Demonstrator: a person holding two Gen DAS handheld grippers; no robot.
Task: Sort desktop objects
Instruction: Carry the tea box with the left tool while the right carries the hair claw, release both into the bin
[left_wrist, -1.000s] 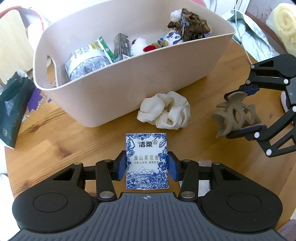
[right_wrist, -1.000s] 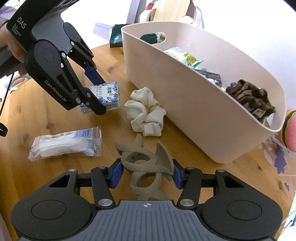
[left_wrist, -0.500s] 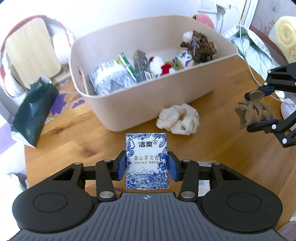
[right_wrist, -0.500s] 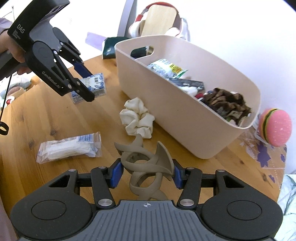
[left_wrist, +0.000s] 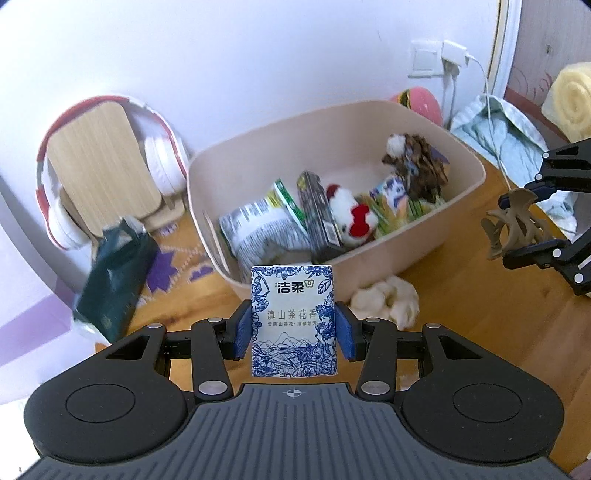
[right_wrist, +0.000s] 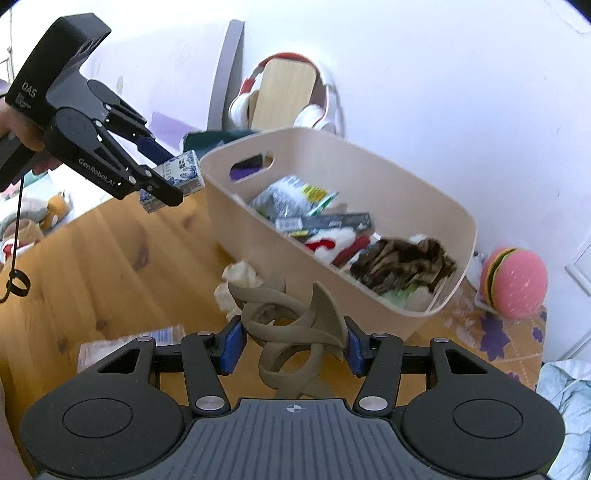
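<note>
Tissue pack, blue and white with printed flowers, sits at the lower centre of the left wrist view, clamped between the blue pads of the left gripper. It is held in the air, just short of the near rim of a beige storage bin that fills the middle of the frame. In the right wrist view the same pack appears at the upper left, close beside the bin's handle end.

The right gripper is closed on a taupe claw hair clip, low and central in its own view, also near the bin's rim.

The bin already holds snack packets, a small white and red plush toy and a brown scrunchie. A cream scrunchie lies on the wooden table against the bin's outer wall, and a clear wrapped packet lies nearby.

The tissue pack is probably light and soft, yielding under pressure, so gripping its two long sides suits it. The hair clip looks rigid, springy plastic with curved prongs, likely to twist if pinched off centre; its hinged middle seems the safest hold.
</note>
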